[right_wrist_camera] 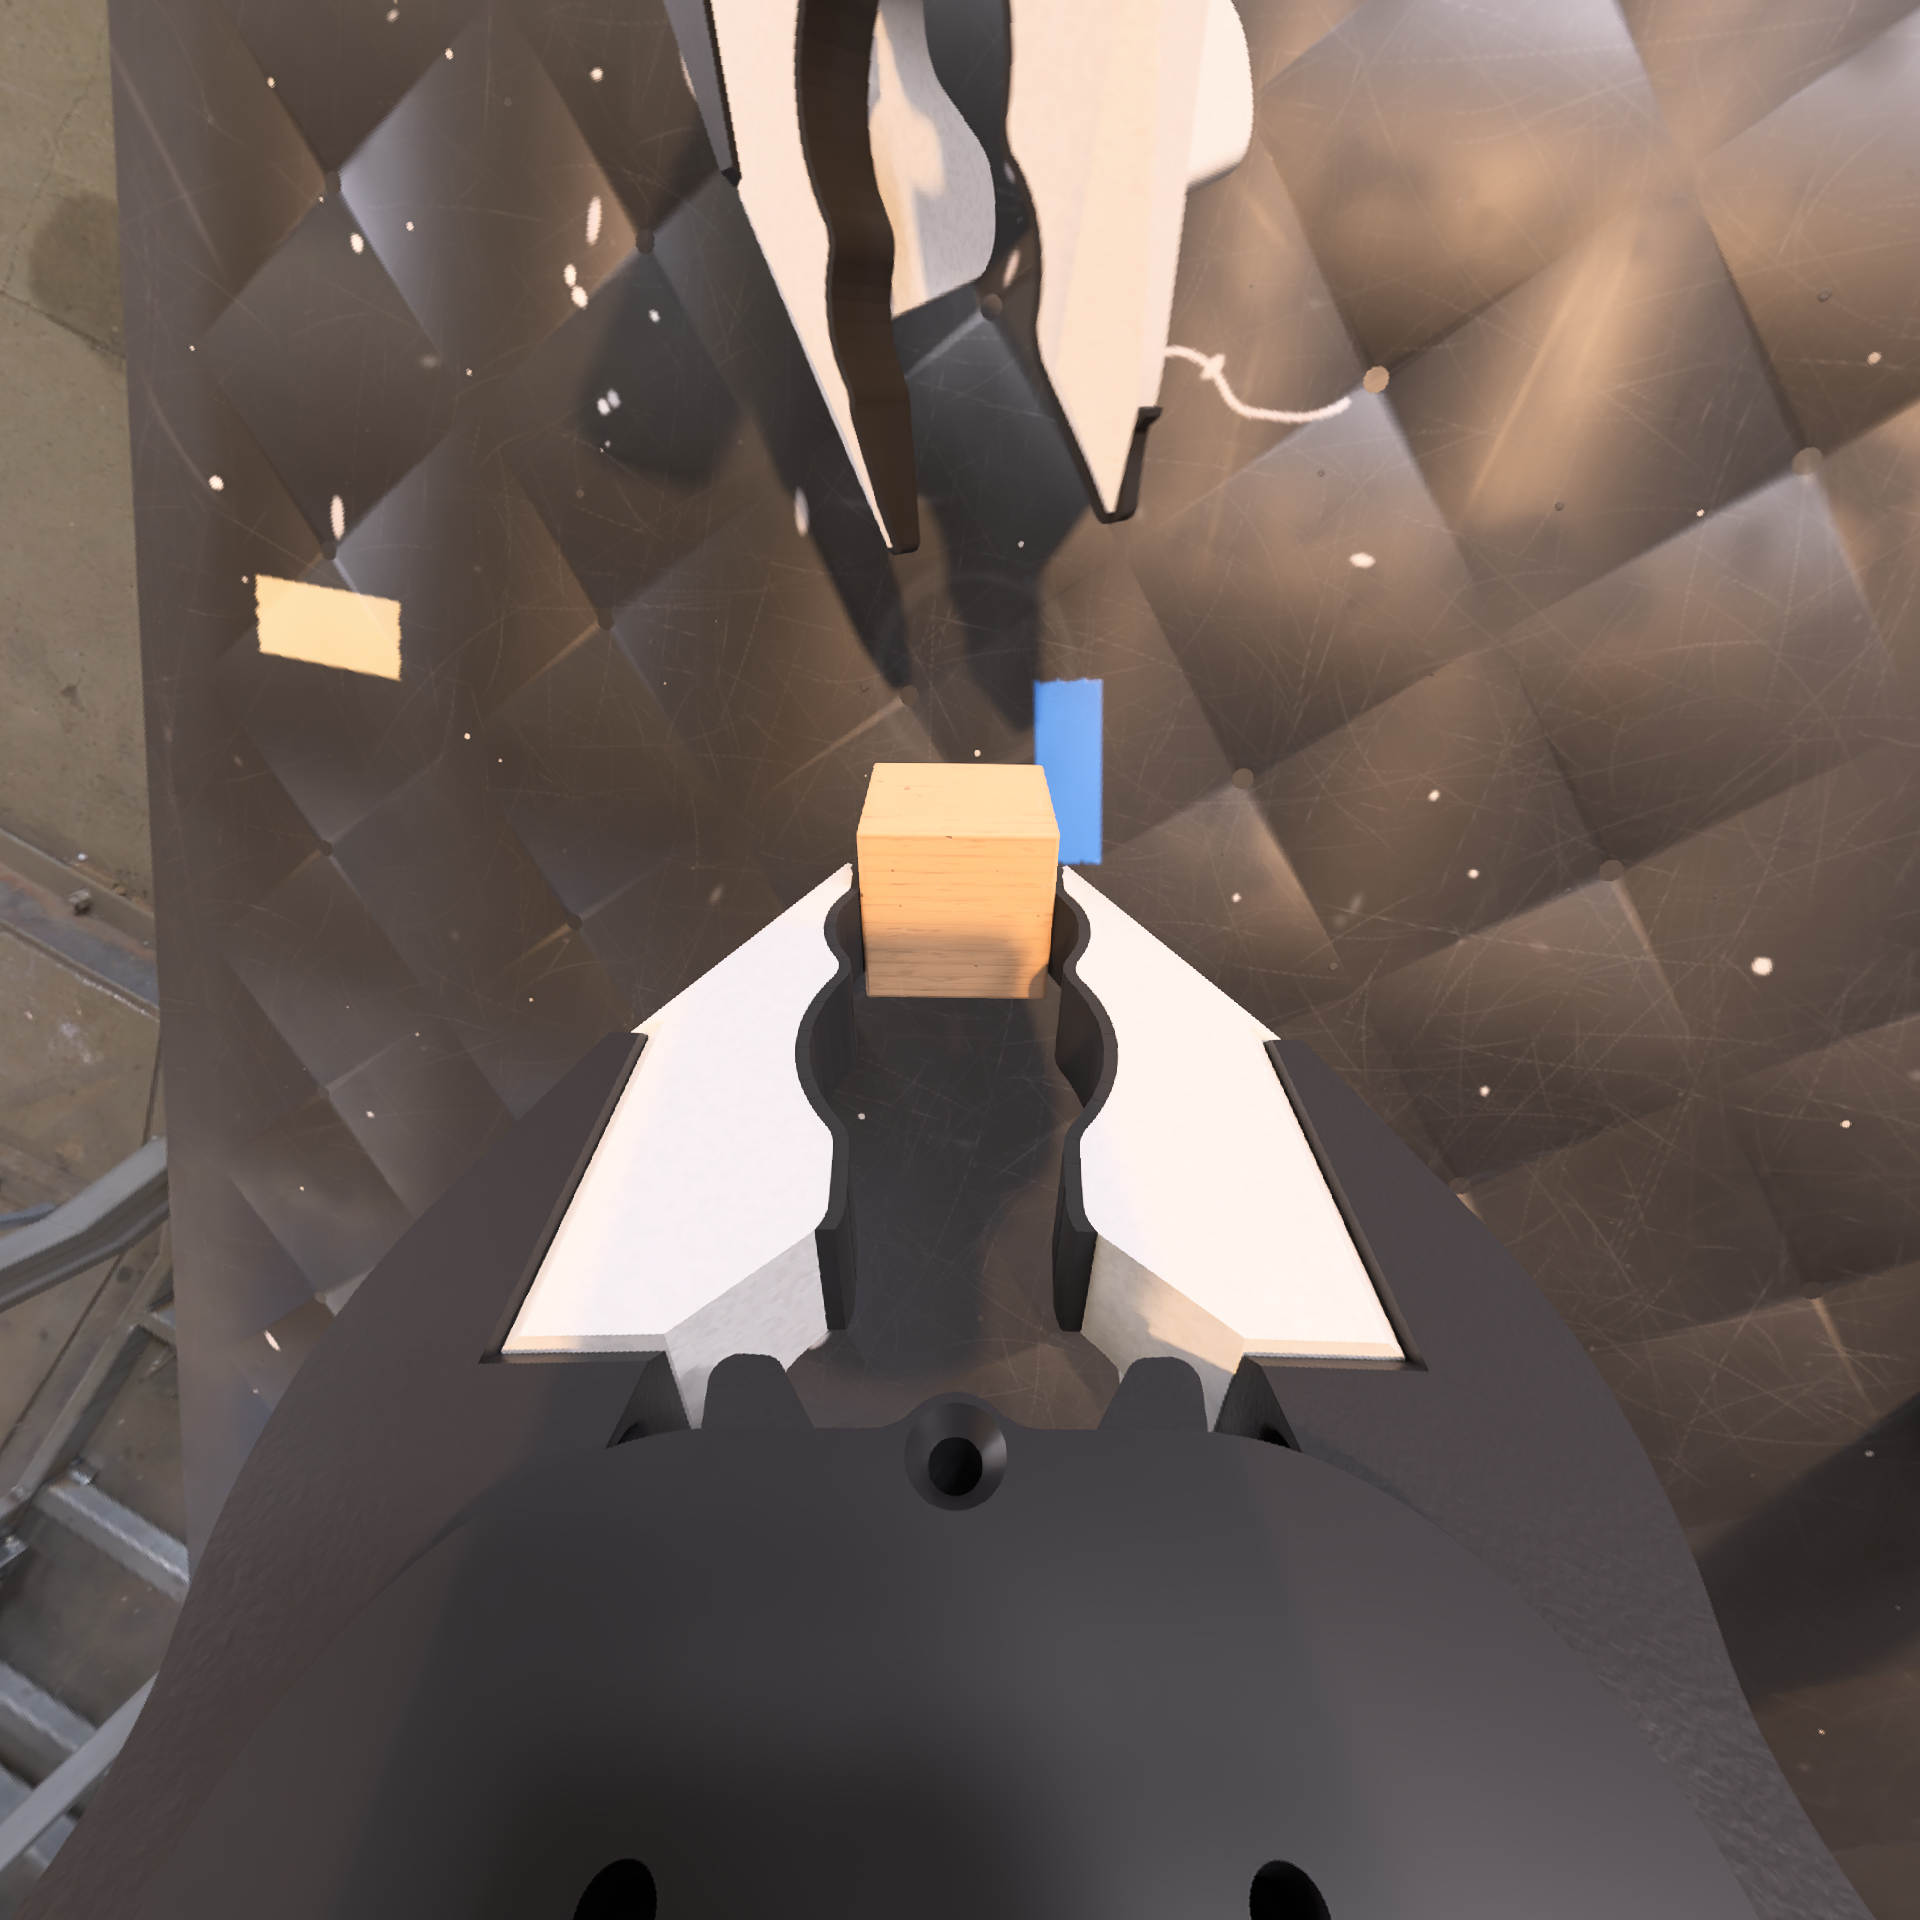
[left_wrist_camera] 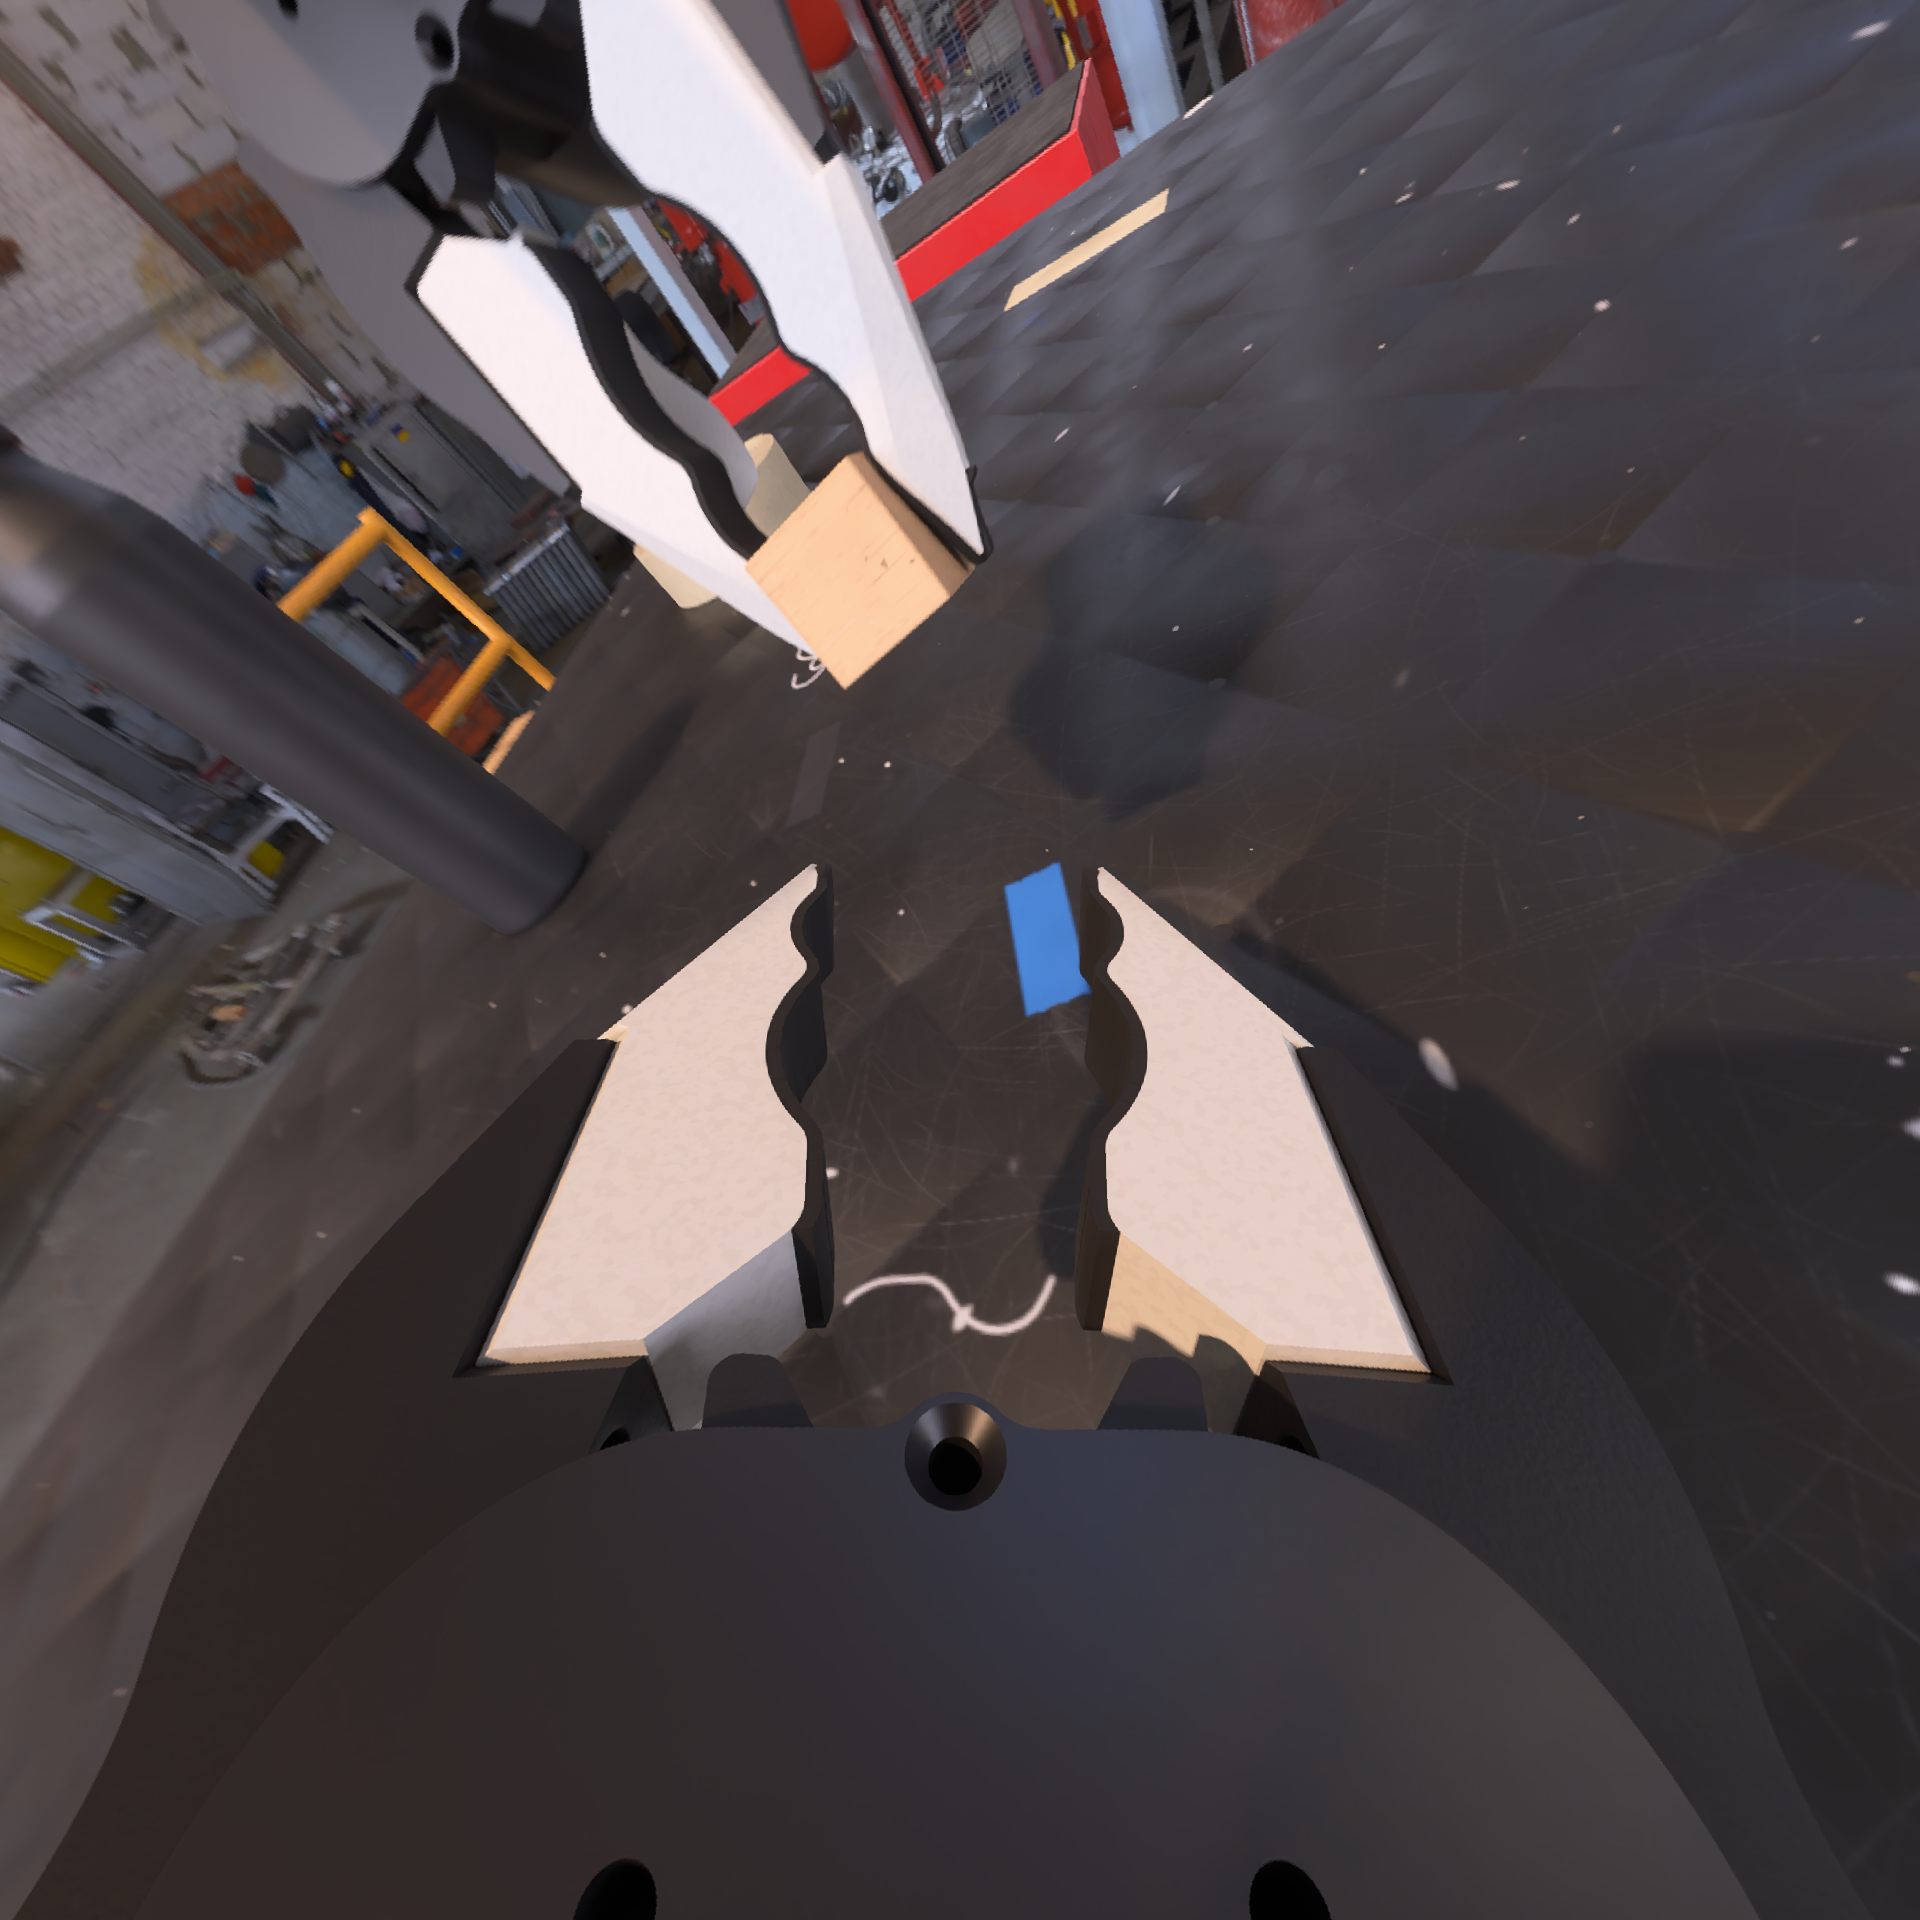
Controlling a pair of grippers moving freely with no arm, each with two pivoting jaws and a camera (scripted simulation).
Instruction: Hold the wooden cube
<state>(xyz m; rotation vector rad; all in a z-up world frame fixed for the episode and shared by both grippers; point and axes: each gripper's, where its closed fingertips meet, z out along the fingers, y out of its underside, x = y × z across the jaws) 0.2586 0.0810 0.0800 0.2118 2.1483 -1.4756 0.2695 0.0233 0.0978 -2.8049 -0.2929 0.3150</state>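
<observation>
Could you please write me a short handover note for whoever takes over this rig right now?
Right gripper: shut on the wooden cube, which is pinched at the fingertips and sticks out past them. The left wrist view shows the cube clear of the dark tabletop.
Left gripper: open and empty, above the tabletop near a strip of blue tape, pointing toward the right gripper.
Done: the cube is grasped and lifted.
Left: hold the grip steady; it is only a tip grip, so avoid sudden moves. The left gripper looks unneeded for now; keep it clear.
</observation>
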